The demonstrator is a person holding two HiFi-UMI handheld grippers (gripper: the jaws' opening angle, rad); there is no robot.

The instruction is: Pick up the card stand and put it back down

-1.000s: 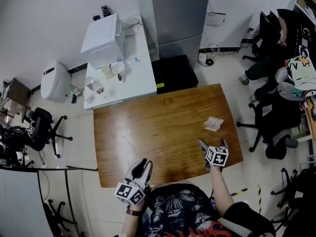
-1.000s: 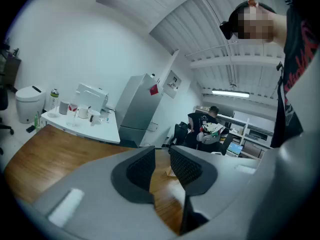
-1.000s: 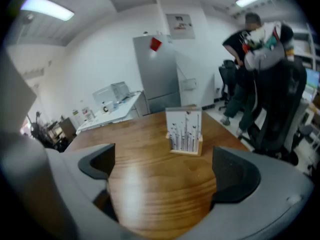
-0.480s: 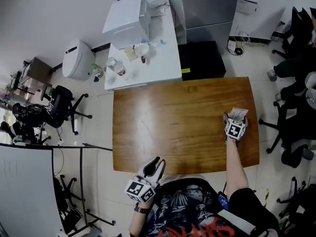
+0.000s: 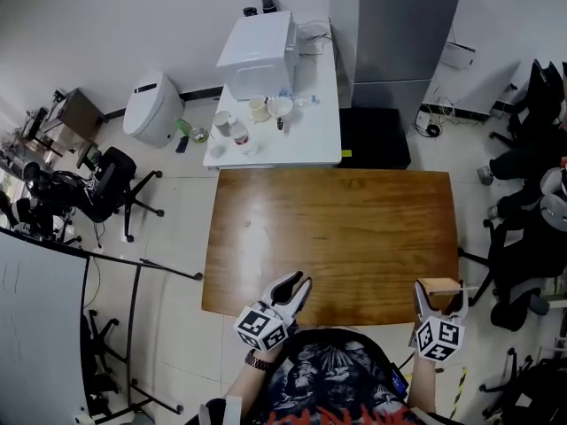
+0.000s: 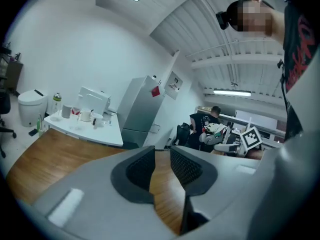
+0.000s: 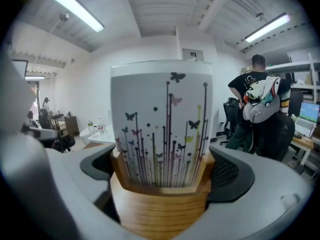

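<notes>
The card stand point(image 5: 438, 283), a small wooden block, is held in my right gripper point(image 5: 439, 289) over the front right corner of the brown table point(image 5: 337, 228). In the right gripper view its wooden base point(image 7: 160, 211) fills the space between the jaws, and a white card point(image 7: 162, 119) printed with butterflies and stems stands upright in it. My right gripper point(image 7: 162, 179) is shut on the base, with only the room behind it. My left gripper point(image 5: 295, 282) hovers at the table's front edge; its jaws point(image 6: 160, 156) are nearly together with nothing between them.
A white side table point(image 5: 306, 144) with a white appliance point(image 5: 257, 42) and cups stands behind the brown table. Beside it are a grey cabinet point(image 5: 403, 25) and a black box point(image 5: 374, 135). Office chairs point(image 5: 523, 255) stand at the right, where a person point(image 7: 257, 101) sits.
My right gripper reached the card stand at the table's right side, shut on it, and carried it back toward the front right corner. The left gripper stayed at the front edge.
</notes>
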